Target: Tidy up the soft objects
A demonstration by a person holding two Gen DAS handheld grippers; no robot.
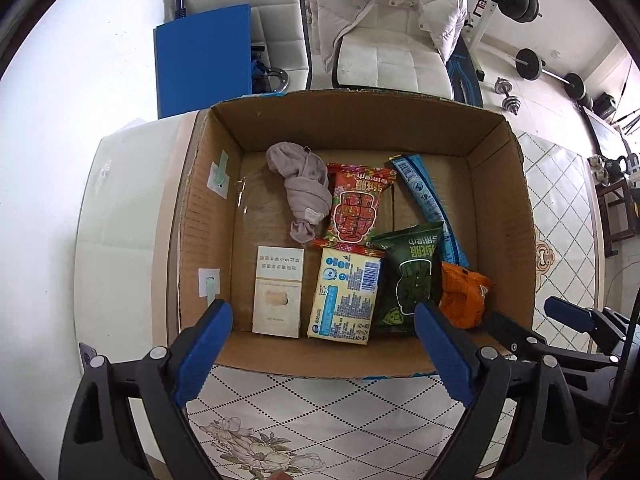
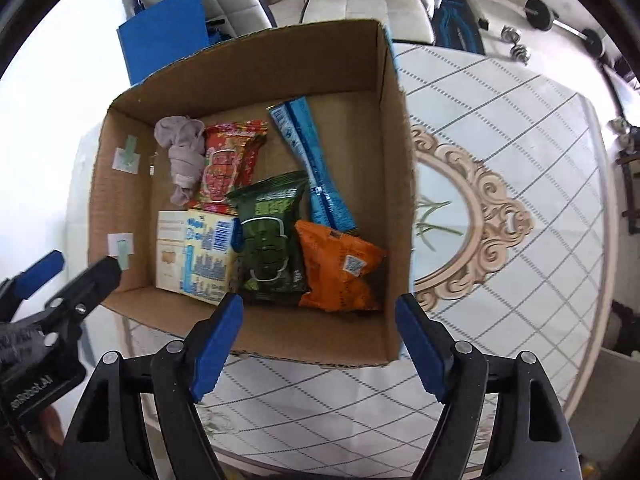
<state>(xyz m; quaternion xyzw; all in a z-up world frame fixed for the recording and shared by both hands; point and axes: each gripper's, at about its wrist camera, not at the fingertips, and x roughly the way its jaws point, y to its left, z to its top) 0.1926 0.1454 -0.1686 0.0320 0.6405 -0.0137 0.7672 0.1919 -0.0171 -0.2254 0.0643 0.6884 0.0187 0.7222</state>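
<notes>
An open cardboard box (image 1: 356,124) (image 2: 396,184) stands on the table. Inside lie a knotted grey cloth (image 1: 304,192) (image 2: 182,152), a red packet (image 1: 354,204) (image 2: 228,160), a green packet (image 1: 410,280) (image 2: 270,240), an orange packet (image 1: 464,294) (image 2: 340,266), a long blue packet (image 1: 430,204) (image 2: 316,168), a yellow-blue packet (image 1: 346,298) (image 2: 208,256) and a cream carton (image 1: 278,292) (image 2: 170,248). My left gripper (image 1: 324,338) is open and empty above the box's near edge. My right gripper (image 2: 318,332) is open and empty above the near right corner.
The table (image 2: 520,184) has a white top with a diamond pattern and an ornate medallion. Beyond the box are a blue board (image 1: 202,60), white chairs (image 1: 392,56) with a cream jacket, and dumbbells (image 1: 508,96) on the floor.
</notes>
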